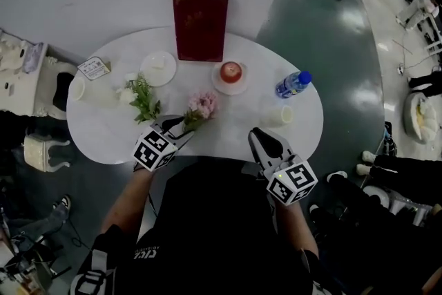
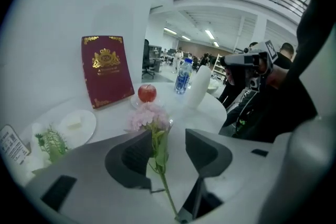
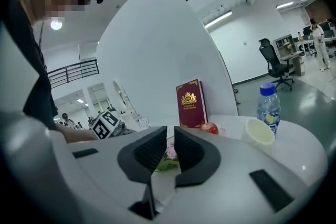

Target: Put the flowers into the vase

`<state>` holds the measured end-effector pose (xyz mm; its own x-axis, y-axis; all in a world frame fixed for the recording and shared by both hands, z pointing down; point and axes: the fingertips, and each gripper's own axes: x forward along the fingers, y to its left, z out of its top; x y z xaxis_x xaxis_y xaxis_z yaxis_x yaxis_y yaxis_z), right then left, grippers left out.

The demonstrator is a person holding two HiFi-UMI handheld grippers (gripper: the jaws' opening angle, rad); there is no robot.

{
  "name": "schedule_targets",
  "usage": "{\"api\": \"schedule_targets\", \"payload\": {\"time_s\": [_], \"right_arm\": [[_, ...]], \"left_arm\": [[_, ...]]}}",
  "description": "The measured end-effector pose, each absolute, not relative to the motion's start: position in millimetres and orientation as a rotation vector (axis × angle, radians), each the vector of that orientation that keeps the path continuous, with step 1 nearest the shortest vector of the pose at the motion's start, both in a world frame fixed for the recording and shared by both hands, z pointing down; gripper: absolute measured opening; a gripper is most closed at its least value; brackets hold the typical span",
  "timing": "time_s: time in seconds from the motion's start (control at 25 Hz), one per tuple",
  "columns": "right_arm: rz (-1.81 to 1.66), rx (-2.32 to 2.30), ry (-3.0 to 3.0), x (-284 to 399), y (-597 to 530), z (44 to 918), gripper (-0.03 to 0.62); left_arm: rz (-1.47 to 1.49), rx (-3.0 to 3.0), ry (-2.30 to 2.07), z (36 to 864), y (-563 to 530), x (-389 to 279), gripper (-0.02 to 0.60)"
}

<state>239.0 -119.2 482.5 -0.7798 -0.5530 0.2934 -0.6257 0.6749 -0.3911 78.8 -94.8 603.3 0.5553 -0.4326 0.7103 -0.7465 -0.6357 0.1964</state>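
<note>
A pink flower (image 1: pixel 202 106) (image 2: pixel 149 117) lies near the front of the white table (image 1: pixel 228 138), its green stem running back between the jaws of my left gripper (image 1: pixel 178 129) (image 2: pixel 168 136). Those jaws stand apart; the stem leans on the left one only, and the other is clear of it. A green sprig with white blooms (image 1: pixel 143 100) (image 2: pixel 50 141) lies to the left. A pale cup-like vessel (image 1: pixel 280 115) (image 3: pixel 259 132) stands at the right. My right gripper (image 1: pixel 259 135) (image 3: pixel 170 134) is shut and empty at the table's front edge.
At the back a red book (image 1: pixel 200 24) stands upright. An apple on a saucer (image 1: pixel 231 70), a water bottle (image 1: pixel 293 84), a small plate (image 1: pixel 158 68) and a card (image 1: pixel 93 68) are spread across the table. White chairs (image 1: pixel 34 148) stand at the left.
</note>
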Motion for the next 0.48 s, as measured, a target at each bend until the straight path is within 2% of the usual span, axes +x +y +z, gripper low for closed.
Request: {"api": "schedule_targets", "payload": {"time_s": [0.48], "right_arm": [[0.856,0.946,-2.696,284.5,-124.7,517.9,0.031]], "left_arm": [[1.154,2.144,-0.905,663.0,-104.3,85.1,0.310]]}}
